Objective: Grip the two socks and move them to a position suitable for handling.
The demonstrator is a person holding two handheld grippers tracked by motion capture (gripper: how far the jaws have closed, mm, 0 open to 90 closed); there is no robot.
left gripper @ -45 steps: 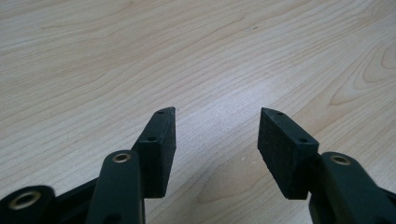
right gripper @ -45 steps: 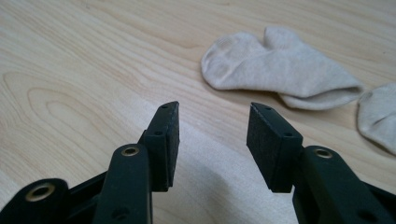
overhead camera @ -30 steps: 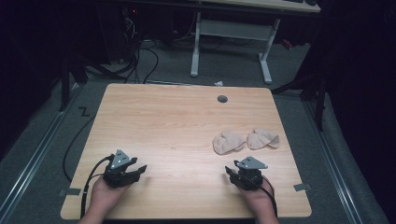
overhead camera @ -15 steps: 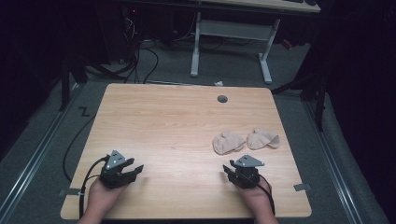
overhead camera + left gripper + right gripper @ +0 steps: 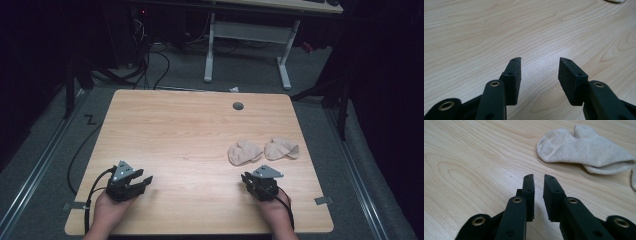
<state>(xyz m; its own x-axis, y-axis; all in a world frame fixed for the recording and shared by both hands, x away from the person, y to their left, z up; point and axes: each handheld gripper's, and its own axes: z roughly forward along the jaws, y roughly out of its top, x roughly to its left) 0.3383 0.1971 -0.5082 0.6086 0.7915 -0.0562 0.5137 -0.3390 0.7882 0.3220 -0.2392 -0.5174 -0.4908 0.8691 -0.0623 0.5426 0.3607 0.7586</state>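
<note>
The pale wooden table (image 5: 190, 145) bore two beige cotton socks (image 5: 245, 152) right of centre, near the right gripper (image 5: 250, 179), whose jaws had just been closing to a narrow empty gap. The left gripper (image 5: 146, 180) stood well apart, wide, closing slightly, empty.

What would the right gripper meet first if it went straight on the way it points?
Probably the nearer beige sock, just ahead of the right gripper, though slightly off to one side; only bare table lies between.
</note>
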